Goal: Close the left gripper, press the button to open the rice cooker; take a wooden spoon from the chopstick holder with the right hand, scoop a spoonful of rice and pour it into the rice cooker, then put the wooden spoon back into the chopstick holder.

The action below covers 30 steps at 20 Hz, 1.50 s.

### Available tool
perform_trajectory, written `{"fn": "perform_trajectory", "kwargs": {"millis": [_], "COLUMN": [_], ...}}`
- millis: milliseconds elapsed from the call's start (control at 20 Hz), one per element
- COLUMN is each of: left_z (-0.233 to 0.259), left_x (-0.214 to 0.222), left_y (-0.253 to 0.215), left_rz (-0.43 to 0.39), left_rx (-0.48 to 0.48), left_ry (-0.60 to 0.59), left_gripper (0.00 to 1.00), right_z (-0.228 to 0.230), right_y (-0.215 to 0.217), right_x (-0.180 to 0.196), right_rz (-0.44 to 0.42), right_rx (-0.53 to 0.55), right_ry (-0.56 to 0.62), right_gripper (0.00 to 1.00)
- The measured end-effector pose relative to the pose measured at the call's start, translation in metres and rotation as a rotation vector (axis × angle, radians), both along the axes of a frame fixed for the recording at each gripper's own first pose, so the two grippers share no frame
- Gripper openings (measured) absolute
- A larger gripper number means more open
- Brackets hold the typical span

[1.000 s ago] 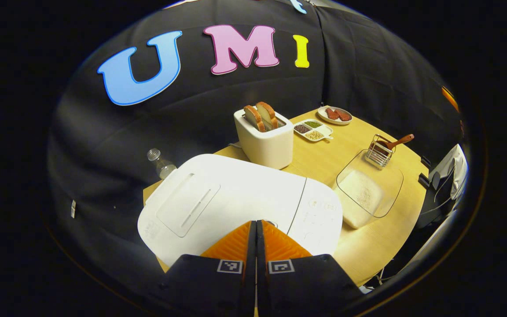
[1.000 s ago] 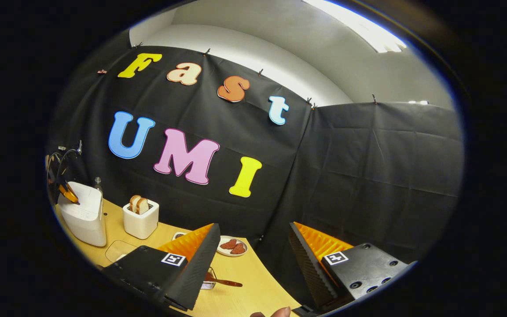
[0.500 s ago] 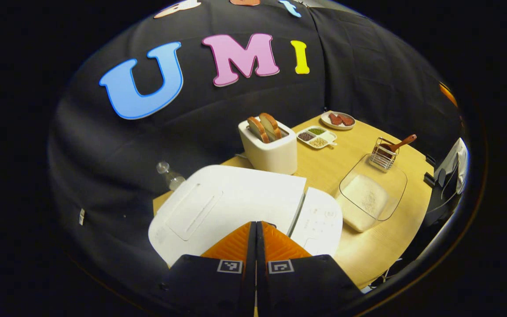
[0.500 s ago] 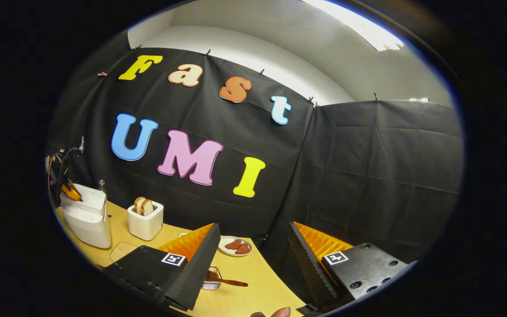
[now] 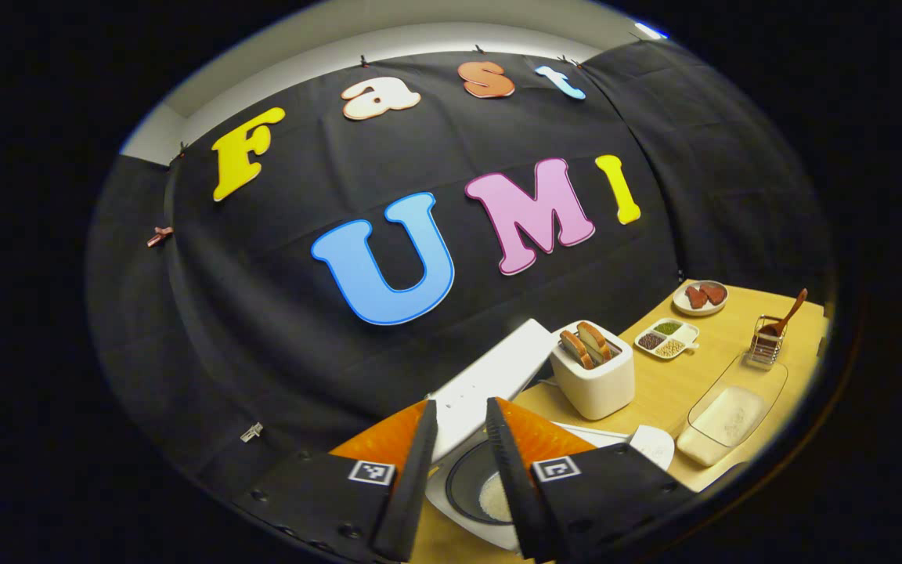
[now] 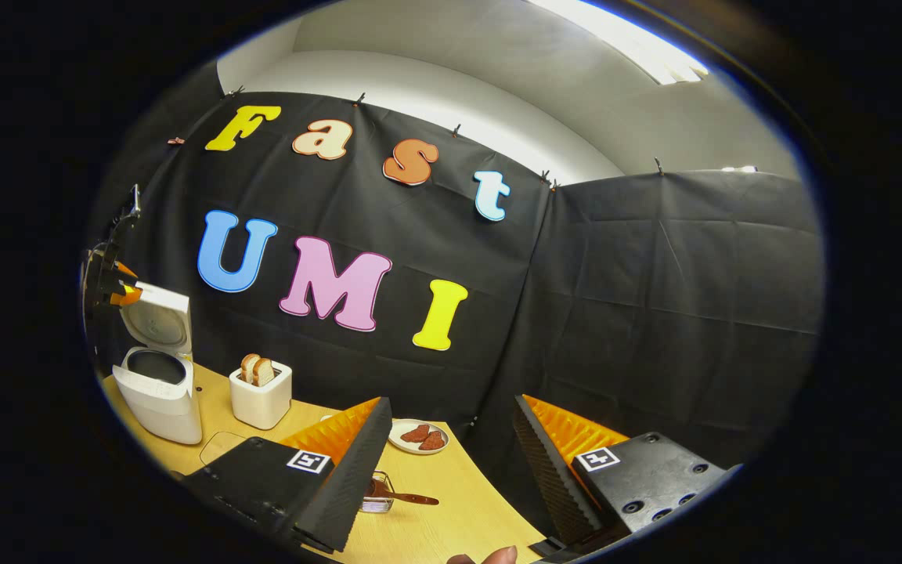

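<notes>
The white rice cooker [image 6: 160,395] stands open at the table's left end, its lid [image 6: 157,317] raised. In the left gripper view the lid [image 5: 490,376] and the dark inner pot [image 5: 470,482], with a little rice in it, lie just past my left gripper [image 5: 459,407], which is slightly open and holds nothing. It hovers over the cooker. The wooden spoon [image 5: 791,307] leans in the wire chopstick holder [image 5: 764,348] at the far right. My right gripper [image 6: 451,407] is open and holds nothing, above the holder [image 6: 377,495] and spoon [image 6: 413,498].
A white toaster [image 5: 593,368] with two bread slices stands behind the cooker. A divided tray of beans [image 5: 664,338] and a plate of meat [image 5: 700,296] lie farther back. A glass dish of rice [image 5: 733,419] sits in front of the holder. A fingertip [image 6: 490,556] shows below.
The cooker's lid has sprung up. My left gripper has lifted and tilted upward, and its fingers have parted a little. The right gripper has barely moved.
</notes>
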State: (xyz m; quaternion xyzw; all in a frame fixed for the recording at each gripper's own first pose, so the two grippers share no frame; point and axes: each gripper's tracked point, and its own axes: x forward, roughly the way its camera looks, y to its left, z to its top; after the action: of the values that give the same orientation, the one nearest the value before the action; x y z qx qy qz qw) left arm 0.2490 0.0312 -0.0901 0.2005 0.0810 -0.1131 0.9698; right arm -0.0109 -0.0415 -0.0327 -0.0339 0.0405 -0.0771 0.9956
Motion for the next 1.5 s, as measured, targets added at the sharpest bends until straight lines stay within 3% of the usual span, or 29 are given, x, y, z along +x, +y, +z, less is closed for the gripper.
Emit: {"fn": "perform_trajectory", "kwargs": {"millis": [50,150,250,350,450,600,800,1100,1500], "left_z": [0.004,0.011,0.021,0.045,0.045,0.041,0.040,0.041,0.034], "left_x": [-0.008,-0.028,-0.051,-0.077,-0.105,-0.122,-0.157,-0.188,-0.201], "left_y": [0.004,0.009,0.013,0.005,-0.007,0.004,-0.008,-0.025,-0.053], "left_rz": [0.008,0.029,0.056,0.040,0.019,0.101,0.149,0.218,0.245], "left_rx": [-0.024,-0.066,-0.127,-0.262,-0.366,-0.356,-0.339,-0.357,-0.372], "left_ry": [-0.012,-0.036,-0.072,-0.141,-0.108,-0.100,-0.097,-0.111,-0.072], "left_gripper": [0.71,0.90,0.96,0.96,0.96,0.96,0.98,0.97,0.97], "right_z": [0.001,-0.002,-0.005,-0.011,-0.019,-0.034,-0.063,-0.142,-0.260], "right_y": [-0.001,-0.002,-0.001,0.005,0.012,0.026,0.044,0.065,0.075], "right_x": [-0.001,-0.002,-0.002,-0.001,0.002,0.006,0.008,0.008,0.023], "right_rz": [0.004,0.009,0.017,0.040,0.072,0.123,0.184,0.241,0.209], "right_rx": [0.000,0.008,0.022,0.027,0.027,0.042,0.077,0.192,0.423], "right_ry": [-0.002,0.000,0.003,0.003,0.008,0.020,0.053,0.183,0.389], "right_gripper": [0.97,0.97,0.97,0.97,0.98,0.98,0.98,0.98,0.98]}}
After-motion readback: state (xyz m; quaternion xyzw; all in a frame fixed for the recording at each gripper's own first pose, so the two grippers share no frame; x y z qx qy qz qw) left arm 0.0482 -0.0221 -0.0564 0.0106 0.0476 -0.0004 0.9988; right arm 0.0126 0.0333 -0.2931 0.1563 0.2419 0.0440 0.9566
